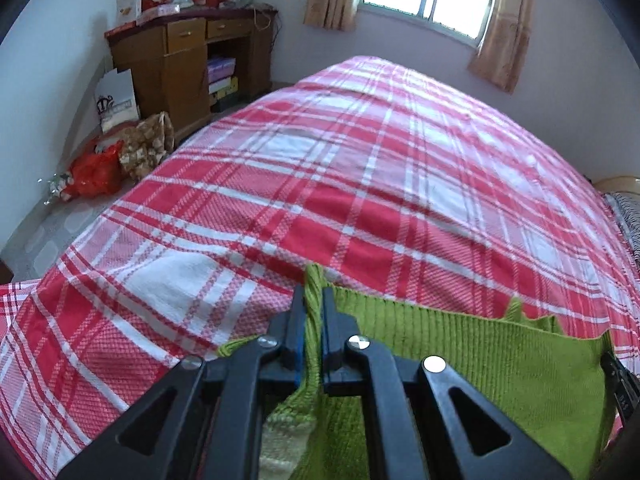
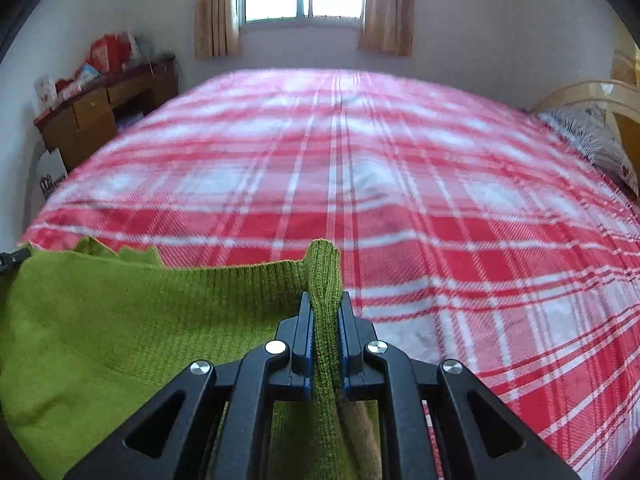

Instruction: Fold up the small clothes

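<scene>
Left tool [image 1: 314, 300]: clamped on a bunched corner of the green knit [image 1: 500, 360], which pokes out past the tips.
Right tool [image 2: 326, 304]: pinched shut on the other ribbed corner of the knit [image 2: 120, 320].
Knit: stretched between the two tools, its ribbed edge running sideways just ahead of both; the rest hangs below the frames, cut off.
Bed [image 1: 360, 184]: red and white plaid cover, ahead of and below both tools.
Hidden: the knit's full shape; a paler patch under the left tool is hard to make out.
Blur: the right view's far bed is smeared.
Writing: a white bag [image 1: 116, 96] left of the left tool has a dark crown print; its text is unreadable.
Cabinet [image 1: 180, 64]: far left, piled with red packages.
</scene>
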Tool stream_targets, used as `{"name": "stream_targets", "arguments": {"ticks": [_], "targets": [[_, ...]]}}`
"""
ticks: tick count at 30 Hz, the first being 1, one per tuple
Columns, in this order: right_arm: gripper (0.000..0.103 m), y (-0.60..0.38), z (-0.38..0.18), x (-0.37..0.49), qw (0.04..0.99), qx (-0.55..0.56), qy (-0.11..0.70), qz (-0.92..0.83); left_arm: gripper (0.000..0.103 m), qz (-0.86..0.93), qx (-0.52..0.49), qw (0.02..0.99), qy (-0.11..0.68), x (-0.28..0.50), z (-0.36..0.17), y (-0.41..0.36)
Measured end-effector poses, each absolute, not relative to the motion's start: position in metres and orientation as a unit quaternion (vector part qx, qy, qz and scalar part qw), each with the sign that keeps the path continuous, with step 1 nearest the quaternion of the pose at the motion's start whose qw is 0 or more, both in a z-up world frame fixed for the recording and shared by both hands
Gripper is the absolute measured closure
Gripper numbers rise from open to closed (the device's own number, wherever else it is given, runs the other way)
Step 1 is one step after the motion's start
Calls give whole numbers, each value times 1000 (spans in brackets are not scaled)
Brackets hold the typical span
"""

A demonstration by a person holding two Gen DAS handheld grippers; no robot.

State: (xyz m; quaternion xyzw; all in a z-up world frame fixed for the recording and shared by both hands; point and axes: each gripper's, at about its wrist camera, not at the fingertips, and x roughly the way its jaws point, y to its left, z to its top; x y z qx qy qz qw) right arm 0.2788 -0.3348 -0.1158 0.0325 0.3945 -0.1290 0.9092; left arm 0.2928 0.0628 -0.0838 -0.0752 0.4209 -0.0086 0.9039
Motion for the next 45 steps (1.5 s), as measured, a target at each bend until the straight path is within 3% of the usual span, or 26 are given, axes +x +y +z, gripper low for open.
{"name": "stream_targets", "arguments": {"ticks": [4,6,8,10,11,12,14,16,19,20,22,31,45], "targets": [[93,-336,-120,280,904,39,408,-125,97,-9,-72,901,427,295,-85,62],[83,-336,-120,280,902,38,409,-131,97,-14,-74,903,423,290,-81,63],[62,-338,-120,280,900,40,410,-146,93,-17,-68,907,416,279,-70,64],[50,-345,-119,277,896,56,411,-158,84,-20,-59,908,415,268,-61,63],[49,-350,-118,275,896,71,409,-157,71,-22,-49,907,417,259,-55,61],[49,-357,-115,269,900,99,399,-145,55,-25,-41,907,418,252,-51,59],[49,-365,-96,245,918,127,341,-157,39,-33,-23,914,403,230,-41,56],[49,-364,-71,211,936,131,267,-185,39,-36,5,923,382,211,-34,49],[52,-342,-52,178,944,98,256,-181,39,-41,46,929,365,184,-31,35],[68,-331,-51,170,947,87,265,-161,39,-48,50,929,362,172,-31,30],[78,-306,-54,155,948,58,288,-124,36,-56,45,929,364,161,-33,25],[78,-257,-92,105,934,55,349,-50,33,-58,60,921,379,100,-56,4],[79,-271,-127,89,922,58,379,-48,30,-34,74,912,401,95,-83,4]]}}
